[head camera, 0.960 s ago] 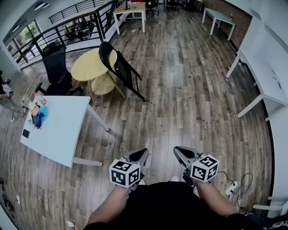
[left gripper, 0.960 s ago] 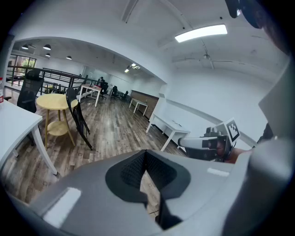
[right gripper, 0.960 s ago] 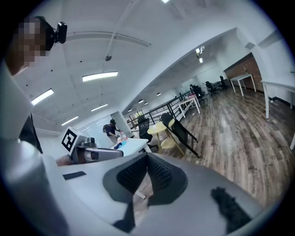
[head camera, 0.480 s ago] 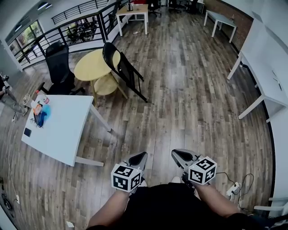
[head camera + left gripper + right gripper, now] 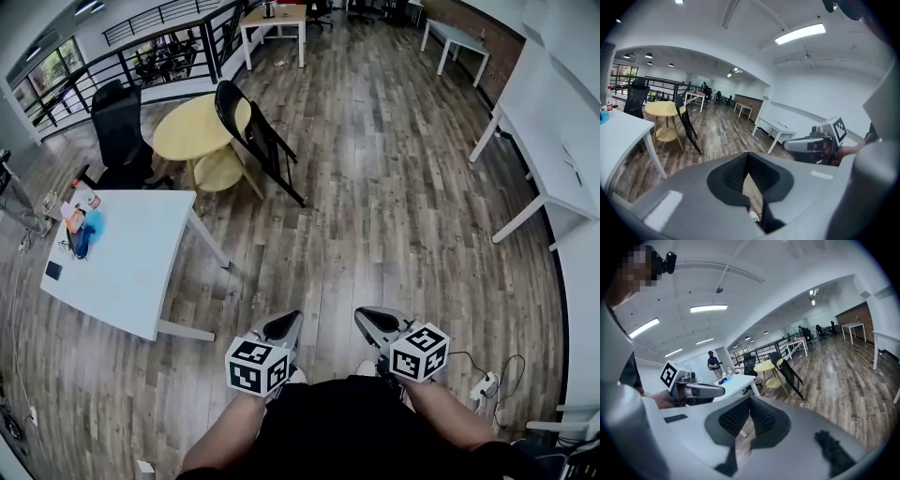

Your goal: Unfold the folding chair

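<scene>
Both grippers ride low in front of the person's waist, side by side and apart, pointing ahead and a little down over bare floor (image 5: 394, 197). This reads as a carrying pose for the walk-in rather than a reach. Left gripper (image 5: 292, 321): fingers (image 5: 736, 171) pressed together, nothing between them. Right gripper (image 5: 366, 319): the same, closed and empty. Closed fingers suit the approach, but my guess is they must open before either can take a bar or seat edge. The chair (image 5: 255, 136) stands well off across the room, folded flat, propped at a slant with its back against the rim of the yellow table (image 5: 187, 131) and its feet out on the floor. The lean is likely what keeps it upright while folded. It is untouched, so the task looks to be at its very start. A white counter (image 5: 122, 262) with some small clutter at its far end sits to the person's left, between them and the table, so the clear way in seems to be along the open boards on the right. The head view gives the layout: the gap to cover, the counter's corner, and an office chair (image 5: 117, 122) behind the table. It shows the fingers only from above. The gripper views look straight at the shut pads. They also catch the chair side-on, showing its tilt and splayed legs. The right gripper view alone shows a person (image 5: 712, 363) standing far back beyond the counter.
</scene>
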A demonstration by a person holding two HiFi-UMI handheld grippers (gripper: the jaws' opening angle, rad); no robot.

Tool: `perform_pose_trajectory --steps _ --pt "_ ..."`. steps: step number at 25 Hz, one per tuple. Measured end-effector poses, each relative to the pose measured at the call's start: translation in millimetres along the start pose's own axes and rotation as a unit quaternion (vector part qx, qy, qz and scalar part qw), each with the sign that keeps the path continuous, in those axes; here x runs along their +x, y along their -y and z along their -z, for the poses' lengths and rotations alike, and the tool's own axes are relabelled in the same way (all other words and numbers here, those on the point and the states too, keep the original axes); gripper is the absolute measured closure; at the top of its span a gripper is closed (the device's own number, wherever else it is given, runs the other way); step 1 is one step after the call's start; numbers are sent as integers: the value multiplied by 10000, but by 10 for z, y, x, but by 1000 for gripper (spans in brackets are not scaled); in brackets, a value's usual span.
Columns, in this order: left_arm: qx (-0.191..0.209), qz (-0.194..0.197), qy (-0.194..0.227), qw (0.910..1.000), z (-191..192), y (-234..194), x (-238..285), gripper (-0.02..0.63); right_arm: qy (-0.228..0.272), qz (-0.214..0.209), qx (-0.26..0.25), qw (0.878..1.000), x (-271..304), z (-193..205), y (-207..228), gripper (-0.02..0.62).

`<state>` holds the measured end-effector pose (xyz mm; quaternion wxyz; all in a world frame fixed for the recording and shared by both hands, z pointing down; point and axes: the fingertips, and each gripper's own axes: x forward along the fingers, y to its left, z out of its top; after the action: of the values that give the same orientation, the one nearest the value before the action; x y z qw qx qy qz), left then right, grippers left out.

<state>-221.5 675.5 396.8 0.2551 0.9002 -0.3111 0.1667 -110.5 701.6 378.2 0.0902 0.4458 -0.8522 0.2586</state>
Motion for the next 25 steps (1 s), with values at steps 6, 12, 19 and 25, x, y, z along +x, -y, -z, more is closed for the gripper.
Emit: perform_pose_trajectory --steps 6,12,19,25 --pt "-106 -15 47 9999 94 -267 -252 598 73 227 26 9997 110 43 -206 589" --pt "-164 174 -24 9997 236 -460 -479 598 120 397 80 9991 253 156 -471 589" --pt "-363 262 -45 9990 315 -657 -629 598 131 556 50 9984 294 195 -678 589" --pt "-368 181 68 9991 311 -731 -698 598 69 537 128 9984 356 212 -719 589"
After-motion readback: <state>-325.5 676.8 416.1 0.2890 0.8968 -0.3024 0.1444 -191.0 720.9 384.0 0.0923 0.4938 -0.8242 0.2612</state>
